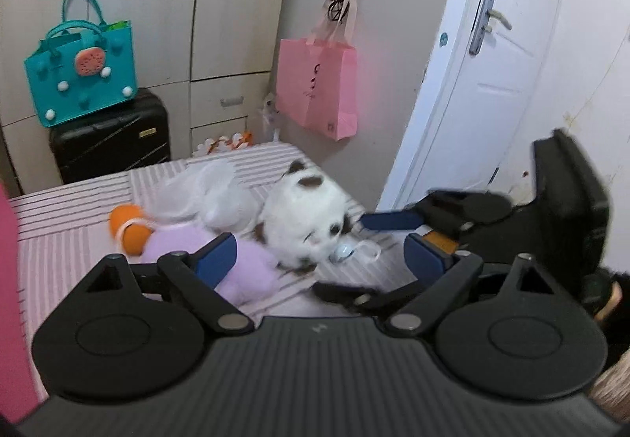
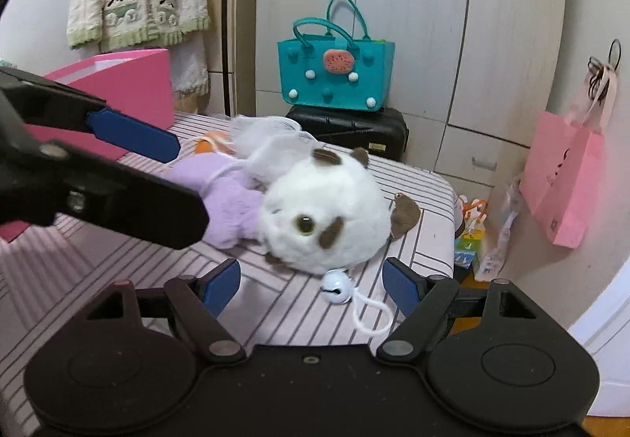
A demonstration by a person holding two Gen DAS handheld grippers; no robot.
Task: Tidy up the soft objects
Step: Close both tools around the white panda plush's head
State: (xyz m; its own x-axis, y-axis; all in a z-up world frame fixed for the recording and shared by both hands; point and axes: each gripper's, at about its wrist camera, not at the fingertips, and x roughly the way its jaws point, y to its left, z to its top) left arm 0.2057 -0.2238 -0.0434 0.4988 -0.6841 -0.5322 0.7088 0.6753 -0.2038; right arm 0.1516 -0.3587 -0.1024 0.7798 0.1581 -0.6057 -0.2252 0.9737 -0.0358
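Observation:
A white plush animal with brown patches [image 2: 323,208] lies on the pink striped bed sheet [image 2: 98,260], its small white bell [image 2: 336,287] on a cord in front. Against it lie a purple plush [image 2: 228,197], a white gauzy bag [image 2: 271,145] and an orange soft toy [image 1: 130,228]. My right gripper [image 2: 313,285] hangs open just before the bell, touching nothing. My left gripper [image 1: 321,260] is open too, over the purple plush [image 1: 244,263] and the white plush [image 1: 303,212]. Its blue fingers [image 2: 134,136] reach in from the left in the right wrist view.
A teal handbag [image 2: 334,71] stands on a black suitcase [image 2: 354,130] behind the bed, before wardrobe doors. A pink box [image 2: 130,90] sits at the bed's left. A pink paper bag [image 2: 563,181] hangs on the wall, small items lie on the floor below, and a white door [image 1: 492,82] is at right.

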